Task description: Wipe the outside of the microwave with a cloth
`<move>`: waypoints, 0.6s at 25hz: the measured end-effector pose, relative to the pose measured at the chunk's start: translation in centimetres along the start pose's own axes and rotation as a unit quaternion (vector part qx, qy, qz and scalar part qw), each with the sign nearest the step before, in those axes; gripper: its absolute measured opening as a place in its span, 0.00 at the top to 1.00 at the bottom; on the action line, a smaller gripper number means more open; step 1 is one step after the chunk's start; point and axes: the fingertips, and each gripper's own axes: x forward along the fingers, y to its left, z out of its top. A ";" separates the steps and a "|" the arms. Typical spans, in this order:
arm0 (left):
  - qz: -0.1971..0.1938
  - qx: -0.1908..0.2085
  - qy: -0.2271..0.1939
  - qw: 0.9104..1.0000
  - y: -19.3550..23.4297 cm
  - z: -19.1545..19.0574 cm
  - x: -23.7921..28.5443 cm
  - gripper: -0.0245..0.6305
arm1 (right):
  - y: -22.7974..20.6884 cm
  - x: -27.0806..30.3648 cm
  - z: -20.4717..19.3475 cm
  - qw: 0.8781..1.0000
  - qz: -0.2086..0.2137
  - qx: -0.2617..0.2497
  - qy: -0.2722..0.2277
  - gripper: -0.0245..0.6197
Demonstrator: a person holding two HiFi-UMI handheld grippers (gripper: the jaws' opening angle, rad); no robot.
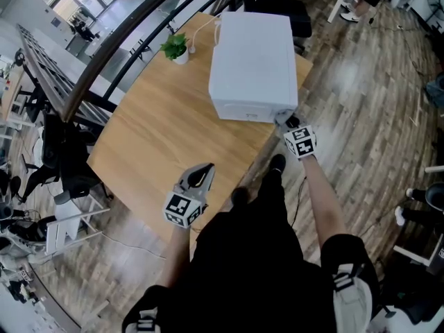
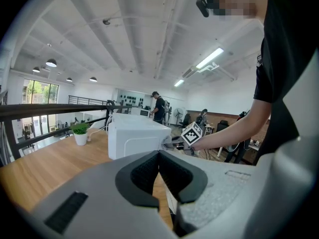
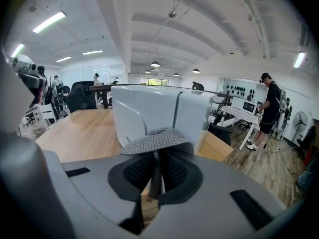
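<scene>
Pinching a grey cloth [image 3: 155,139] in the right gripper [image 3: 156,158], jaws clamped on it, at the white microwave's [image 1: 253,54] 5 o'clock corner. Holding the left gripper [image 1: 201,174] with jaws together and empty over the wooden table's [image 1: 159,137] near edge, at 7 o'clock from the microwave, well apart.

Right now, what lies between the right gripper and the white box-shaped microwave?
A grey mesh cloth, clamped in the right gripper and held at the near corner of the white box-shaped microwave; the right gripper view shows it.
</scene>
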 end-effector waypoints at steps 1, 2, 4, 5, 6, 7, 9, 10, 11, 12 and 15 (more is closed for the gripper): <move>0.002 -0.002 0.000 1.000 0.1 -0.1 -0.1 0.96 | 0.2 0.2 0.0 1.000 0.002 -0.001 0.000 0.93; 0.003 -0.003 0.000 1.000 0.2 -0.1 -0.3 0.96 | 0.4 0.4 0.0 1.000 0.004 -0.001 0.000 0.93; 0.008 -0.005 -0.001 1.000 0.5 -0.2 -0.7 0.96 | 0.8 0.6 0.2 1.000 0.007 -0.003 -0.001 0.93; 0.010 -0.004 -0.002 1.000 0.6 -0.1 -0.9 0.96 | 1.0 0.6 0.4 1.000 0.008 -0.004 -0.001 0.93; 0.012 -0.004 -0.003 1.000 0.8 -0.1 -1.1 0.96 | 1.2 0.7 0.6 1.000 0.010 -0.005 -0.002 0.93; 0.015 -0.004 -0.003 1.000 0.9 -0.1 -1.3 0.96 | 1.4 0.8 0.7 1.000 0.011 -0.006 -0.002 0.93; 0.019 -0.003 -0.006 1.000 1.1 0.0 -1.5 0.96 | 1.7 1.0 1.0 1.000 0.014 -0.009 -0.004 0.93; 0.020 -0.002 -0.006 1.000 1.2 0.0 -1.6 0.96 | 1.8 1.1 1.1 1.000 0.015 -0.009 -0.004 0.93; 0.021 -0.003 -0.006 1.000 1.2 -0.1 -1.7 0.96 | 2.0 1.2 1.2 1.000 0.016 -0.009 -0.004 0.93; 0.022 -0.005 -0.005 1.000 1.2 -0.2 -1.8 0.96 | 2.1 1.3 1.3 1.000 0.018 -0.008 -0.004 0.93; 0.025 -0.010 -0.004 1.000 1.2 -0.4 -2.1 0.96 | 2.5 1.5 1.4 1.000 0.018 -0.011 -0.003 0.93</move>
